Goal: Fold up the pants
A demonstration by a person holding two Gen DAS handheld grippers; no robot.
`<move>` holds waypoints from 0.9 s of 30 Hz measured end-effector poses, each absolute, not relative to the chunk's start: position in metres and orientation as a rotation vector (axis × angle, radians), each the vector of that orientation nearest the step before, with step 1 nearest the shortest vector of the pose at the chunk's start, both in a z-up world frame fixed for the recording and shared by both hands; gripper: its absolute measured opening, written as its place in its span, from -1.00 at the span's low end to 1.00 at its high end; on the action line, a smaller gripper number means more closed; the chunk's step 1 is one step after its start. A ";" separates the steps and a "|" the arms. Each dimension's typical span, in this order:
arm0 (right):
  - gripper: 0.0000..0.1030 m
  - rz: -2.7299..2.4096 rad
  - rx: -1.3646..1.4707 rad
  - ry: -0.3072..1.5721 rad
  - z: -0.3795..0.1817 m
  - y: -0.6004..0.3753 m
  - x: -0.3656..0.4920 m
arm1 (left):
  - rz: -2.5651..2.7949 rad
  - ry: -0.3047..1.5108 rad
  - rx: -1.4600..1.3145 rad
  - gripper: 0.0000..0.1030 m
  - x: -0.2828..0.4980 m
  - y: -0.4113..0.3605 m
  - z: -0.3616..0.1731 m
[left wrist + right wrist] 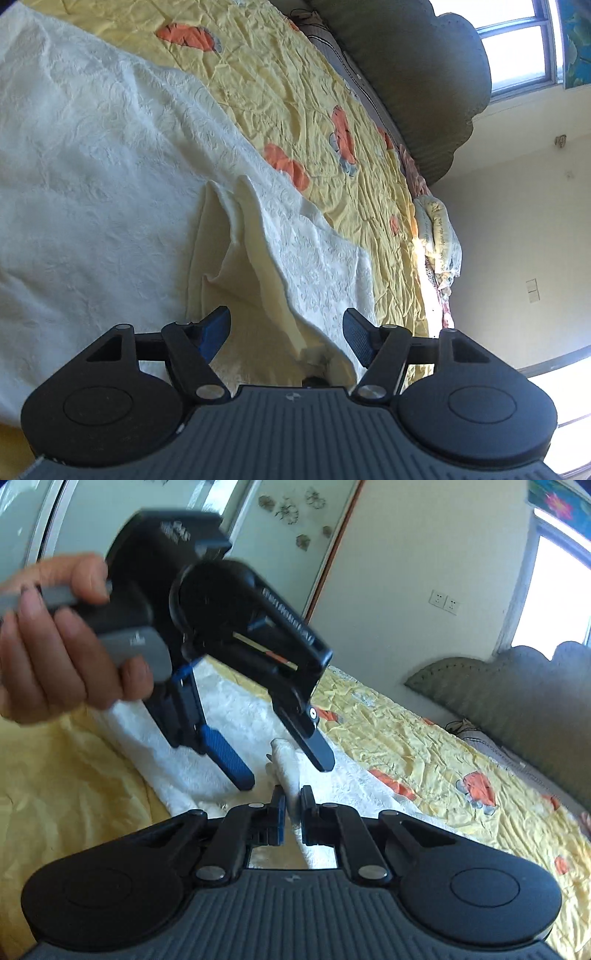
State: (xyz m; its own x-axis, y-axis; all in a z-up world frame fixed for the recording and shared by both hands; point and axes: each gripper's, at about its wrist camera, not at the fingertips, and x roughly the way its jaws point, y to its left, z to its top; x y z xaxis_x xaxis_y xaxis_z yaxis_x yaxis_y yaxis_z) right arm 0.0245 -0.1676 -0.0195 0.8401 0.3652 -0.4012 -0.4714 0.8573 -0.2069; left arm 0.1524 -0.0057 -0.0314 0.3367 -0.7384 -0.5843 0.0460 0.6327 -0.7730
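The pants (pixel 110 155) are white, textured cloth lying on a yellow bedspread. In the left wrist view a raised fold of them (pixel 255 258) runs up between my left gripper's (pixel 286 330) open blue pads. In the right wrist view my right gripper (pixel 291 806) is shut on a pinched ridge of the white pants (pixel 286 764). The left gripper (pixel 284 771), held by a hand, hovers open just above that same ridge, one finger (pixel 229 760) on each side.
The yellow bedspread (pixel 295 92) with orange flower prints covers the bed. A green padded headboard (pixel 417 74) and a pillow (pixel 439 229) lie at the far end. A wall with sockets (pixel 443 602) and a window (pixel 554 590) stand beyond.
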 end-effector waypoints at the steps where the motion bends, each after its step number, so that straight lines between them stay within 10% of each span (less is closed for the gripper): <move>1: -0.85 0.458 -0.281 0.364 -0.018 -0.171 0.025 | -0.550 1.121 -0.767 0.32 0.157 -0.007 -0.036; 7: -0.85 0.503 -0.268 0.370 -0.026 -0.161 0.028 | -0.482 1.035 -0.781 -0.91 0.172 0.005 -0.043; 25: -0.73 0.475 -0.079 0.490 -0.021 -0.190 0.049 | -0.379 0.879 -0.384 -0.90 0.154 -0.016 -0.036; 27: -0.73 0.445 -0.113 0.601 -0.039 -0.184 0.062 | -0.377 0.878 -0.368 -0.56 0.152 -0.015 -0.032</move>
